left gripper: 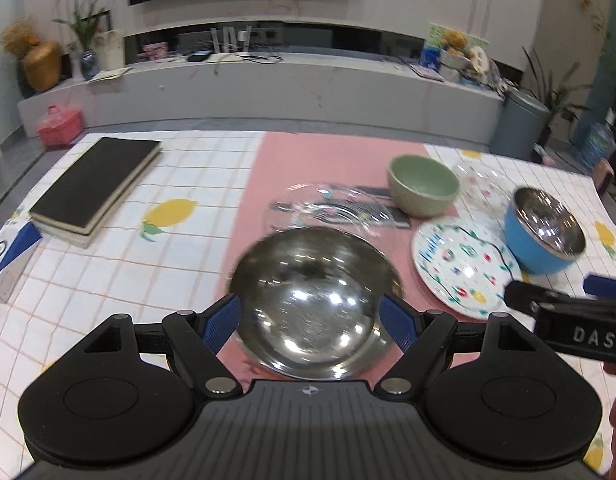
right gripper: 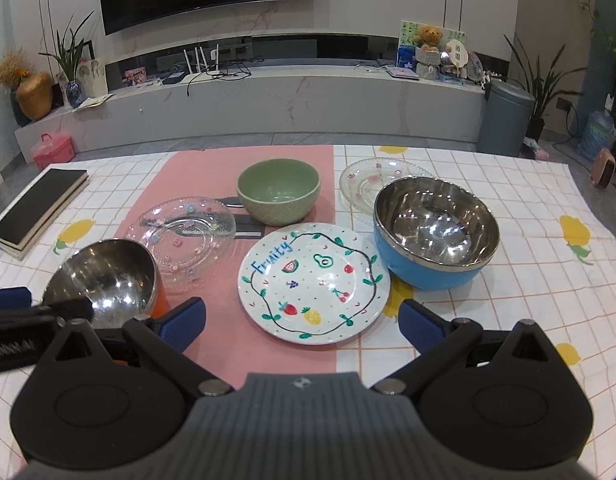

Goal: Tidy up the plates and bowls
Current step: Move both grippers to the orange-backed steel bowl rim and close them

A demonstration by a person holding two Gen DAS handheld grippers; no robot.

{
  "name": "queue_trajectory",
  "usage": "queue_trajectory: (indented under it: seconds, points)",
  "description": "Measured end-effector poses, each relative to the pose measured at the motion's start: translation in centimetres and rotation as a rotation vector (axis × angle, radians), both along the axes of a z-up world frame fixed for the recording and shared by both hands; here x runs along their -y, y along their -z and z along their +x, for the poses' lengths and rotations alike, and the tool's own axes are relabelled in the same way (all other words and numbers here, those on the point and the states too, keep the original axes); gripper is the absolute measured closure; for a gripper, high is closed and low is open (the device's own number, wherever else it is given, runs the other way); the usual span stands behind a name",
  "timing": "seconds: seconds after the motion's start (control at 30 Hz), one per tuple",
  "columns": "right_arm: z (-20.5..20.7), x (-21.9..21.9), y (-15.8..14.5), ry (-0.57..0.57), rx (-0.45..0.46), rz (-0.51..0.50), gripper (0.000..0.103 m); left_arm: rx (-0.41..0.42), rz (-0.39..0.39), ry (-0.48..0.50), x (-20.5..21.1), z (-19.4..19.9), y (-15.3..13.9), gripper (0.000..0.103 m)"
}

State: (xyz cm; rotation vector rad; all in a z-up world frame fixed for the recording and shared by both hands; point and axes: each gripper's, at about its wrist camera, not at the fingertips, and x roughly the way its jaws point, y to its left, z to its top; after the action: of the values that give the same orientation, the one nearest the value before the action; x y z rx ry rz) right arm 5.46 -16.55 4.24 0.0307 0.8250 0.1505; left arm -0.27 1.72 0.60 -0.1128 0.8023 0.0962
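Left hand-held gripper point(left gripper: 309, 318): its blue pads sit against opposite sides of an orange-sided steel bowl point(left gripper: 313, 304), pinching it; the bowl tilts toward the camera, above the pink runner point(left gripper: 331, 160).
Right hand-held gripper point(right gripper: 302, 320): spread wide, holding nothing, just before the "Fruity" plate point(right gripper: 313, 284).
"Fruity" plate: flat on the tabletop point(right gripper: 527, 200), straddling the runner's edge and the checked lemon cloth.
Blue steel-lined bowl point(right gripper: 433, 232): upright, just right of the "Fruity" plate, its rim overlapping a clear glass plate point(right gripper: 361, 184) behind it.
Green ceramic bowl point(right gripper: 278, 192): upright on the runner, behind the "Fruity" plate.
Second clear glass plate point(right gripper: 184, 236): on the runner, left of the green bowl.
Black book point(right gripper: 38, 210): far left on the cloth.
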Motion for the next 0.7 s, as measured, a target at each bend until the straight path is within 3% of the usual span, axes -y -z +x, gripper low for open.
queue_trajectory:
  seconds: [0.3,0.5,0.7]
  points:
    - [0.5,-2.1,0.1,-0.053,-0.015,-0.008,0.003,-0.024,-0.089,-0.049,-3.1,0.7,-0.1,0.023]
    - [0.7,-3.7,0.1,-0.071,-0.018,0.003,0.003,-0.037,-0.065,-0.073,-3.7,0.8,0.1,0.024]
    - [1.9,-5.6,-0.1,-0.104,-0.019,0.018,0.003,-0.064,-0.094,-0.097,-4.8,1.2,0.8,0.024]
